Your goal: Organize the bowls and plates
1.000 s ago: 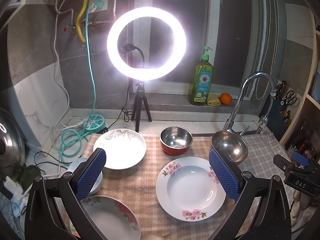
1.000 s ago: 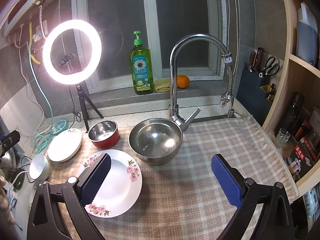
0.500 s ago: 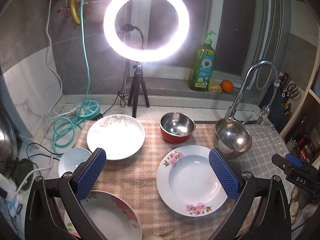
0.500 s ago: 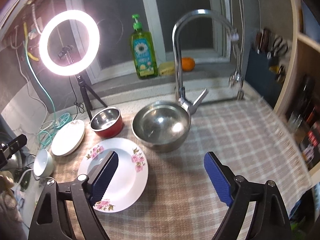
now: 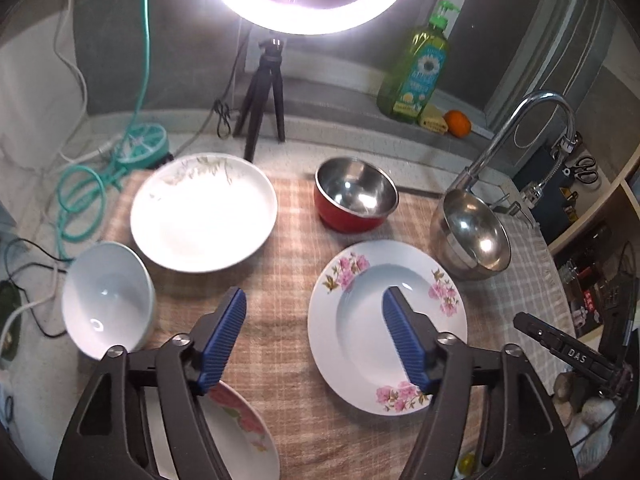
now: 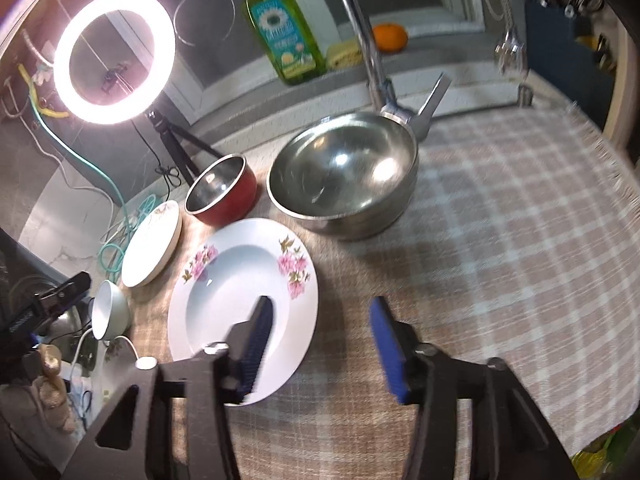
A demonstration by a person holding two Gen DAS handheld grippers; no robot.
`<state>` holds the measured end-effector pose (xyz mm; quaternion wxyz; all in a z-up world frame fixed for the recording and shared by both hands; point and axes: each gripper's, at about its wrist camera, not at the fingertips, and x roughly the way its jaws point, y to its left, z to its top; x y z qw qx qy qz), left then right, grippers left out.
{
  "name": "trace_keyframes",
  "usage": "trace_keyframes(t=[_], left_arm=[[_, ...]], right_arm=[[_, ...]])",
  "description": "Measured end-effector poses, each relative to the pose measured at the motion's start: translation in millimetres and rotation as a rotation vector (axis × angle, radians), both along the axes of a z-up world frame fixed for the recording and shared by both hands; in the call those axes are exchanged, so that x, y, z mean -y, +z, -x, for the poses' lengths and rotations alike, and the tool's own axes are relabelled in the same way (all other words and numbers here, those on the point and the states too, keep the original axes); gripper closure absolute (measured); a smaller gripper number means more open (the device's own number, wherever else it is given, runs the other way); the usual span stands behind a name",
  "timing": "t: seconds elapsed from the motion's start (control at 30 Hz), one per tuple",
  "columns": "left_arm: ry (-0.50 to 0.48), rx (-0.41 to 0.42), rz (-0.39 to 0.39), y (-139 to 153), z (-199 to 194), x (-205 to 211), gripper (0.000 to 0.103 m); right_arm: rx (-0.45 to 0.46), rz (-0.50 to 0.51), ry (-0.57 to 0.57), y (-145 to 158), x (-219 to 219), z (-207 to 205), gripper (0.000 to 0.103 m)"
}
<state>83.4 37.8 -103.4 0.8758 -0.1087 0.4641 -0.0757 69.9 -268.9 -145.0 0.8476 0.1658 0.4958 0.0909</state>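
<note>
Two grabbers hang over a cloth full of plates and bowls.

The left grabber [image 5: 314,336] is closing. Its right finger is over the left side of the pink flower plate [image 5: 362,280], its left finger is over the bare checked cloth [image 5: 288,264], and nothing is squeezed between them. The right grabber [image 6: 320,344] is closing too. Its left finger is over the same flower plate [image 6: 240,264] and its right finger is over the cloth, so the plate's right edge lies in the gap, not pinched. Behind the flower plate sit a red bowl [image 5: 356,196] and a big silver bowl [image 5: 472,236]. To the left are a white plate [image 5: 204,216] and a white bowl [image 5: 106,300]. Another flowery plate [image 5: 240,432] peeks out under the left grabber.
</note>
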Motion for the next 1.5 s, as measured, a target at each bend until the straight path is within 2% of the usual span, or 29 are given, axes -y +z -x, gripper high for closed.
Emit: trace_keyframes(t=[0.07,0.17,0.3,0.53,0.73,0.77,1.3,1.5], left_arm=[[-0.016,-0.045,0.048,-7.7,-5.8,-1.1,0.038],[-0.046,-0.131,0.110,-23.9,-17.1,-0.7,0.050],[-0.056,-0.210,0.139,-39.8,-30.2,0.0,0.057],[-0.071,-0.294,0.177,-58.9,-46.2,-1.3,0.064],[-0.041,-0.343,0.223,-73.1,-56.4,-8.7,0.074],[-0.039,-0.349,0.231,-75.2,-58.0,-9.3,0.079],[-0.037,-0.370,0.226,-88.5,-73.1,-8.1,0.082],[-0.043,-0.380,0.234,-94.2,-74.6,-5.7,0.086]], right_arm=[[-0.016,-0.023,0.013,-6.0,1.1,-3.6,0.068],[-0.039,-0.056,0.028,-14.7,2.1,-9.5,0.075],[-0.082,-0.119,0.038,-29.2,4.0,-19.3,0.079],[-0.153,-0.246,0.024,-54.2,10.2,-31.4,0.088],[-0.175,-0.244,0.031,-60.2,10.8,-38.8,0.092],[-0.176,-0.244,0.032,-60.9,10.4,-40.2,0.093],[-0.239,-0.324,0.018,-83.2,10.8,-52.7,0.096],[-0.238,-0.321,0.029,-82.7,6.6,-57.0,0.099]])
